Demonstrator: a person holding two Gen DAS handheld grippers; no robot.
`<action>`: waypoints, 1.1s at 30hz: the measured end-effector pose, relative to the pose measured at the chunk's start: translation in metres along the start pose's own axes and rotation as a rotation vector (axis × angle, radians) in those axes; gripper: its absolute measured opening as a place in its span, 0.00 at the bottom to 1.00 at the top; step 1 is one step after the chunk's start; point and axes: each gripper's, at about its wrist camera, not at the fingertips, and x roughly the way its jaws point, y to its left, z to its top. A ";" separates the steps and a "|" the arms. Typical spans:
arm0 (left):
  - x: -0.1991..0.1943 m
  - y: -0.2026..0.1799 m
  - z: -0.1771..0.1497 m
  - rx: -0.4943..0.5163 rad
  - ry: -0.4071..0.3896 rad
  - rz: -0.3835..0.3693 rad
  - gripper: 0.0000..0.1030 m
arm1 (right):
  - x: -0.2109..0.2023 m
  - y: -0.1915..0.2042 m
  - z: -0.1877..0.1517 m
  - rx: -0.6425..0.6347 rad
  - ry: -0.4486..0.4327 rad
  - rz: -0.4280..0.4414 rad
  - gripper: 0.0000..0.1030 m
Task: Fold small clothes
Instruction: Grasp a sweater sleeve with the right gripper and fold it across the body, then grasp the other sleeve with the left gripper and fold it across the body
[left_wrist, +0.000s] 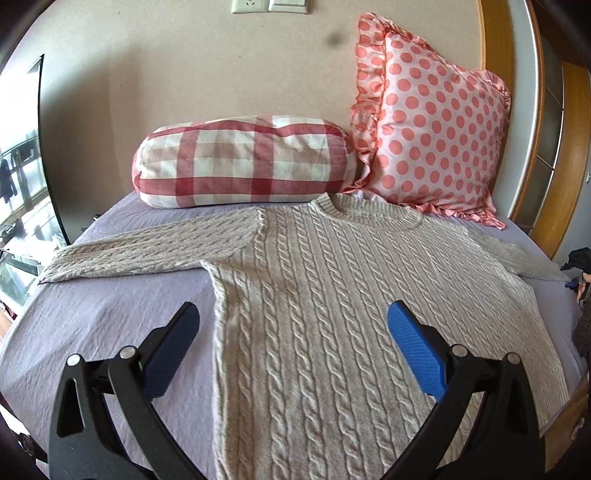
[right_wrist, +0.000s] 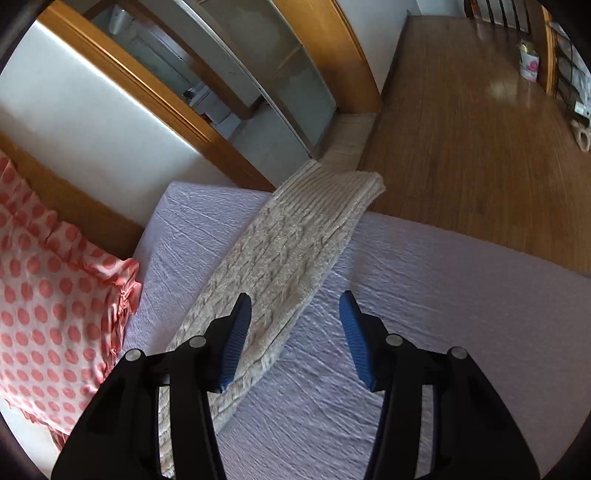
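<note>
A beige cable-knit sweater (left_wrist: 325, 295) lies flat, front up, on the lilac bed sheet (left_wrist: 110, 325), neck toward the pillows. Its left sleeve (left_wrist: 147, 247) stretches out to the left. My left gripper (left_wrist: 295, 314) is open and empty, hovering over the sweater's lower body near its left side edge. In the right wrist view the sweater's right sleeve (right_wrist: 295, 240) runs toward the bed's edge, its cuff hanging over it. My right gripper (right_wrist: 295, 306) is open and empty, just above this sleeve, with the left finger (right_wrist: 236, 336) over the knit.
A red checked bolster (left_wrist: 243, 162) and a pink polka-dot pillow (left_wrist: 432, 129) stand at the head of the bed against the wall. The pillow also shows in the right wrist view (right_wrist: 48, 314). Wooden floor (right_wrist: 480, 129) and a sliding door lie beyond the bed's edge.
</note>
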 end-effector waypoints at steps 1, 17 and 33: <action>0.001 0.008 0.003 -0.013 -0.007 0.018 0.98 | 0.004 0.003 0.000 0.000 -0.013 -0.003 0.46; 0.009 0.235 0.014 -0.522 -0.043 0.126 0.98 | -0.141 0.255 -0.179 -0.697 -0.066 0.661 0.08; 0.061 0.353 -0.015 -0.986 0.081 0.017 0.77 | -0.146 0.284 -0.333 -0.996 0.169 0.722 0.68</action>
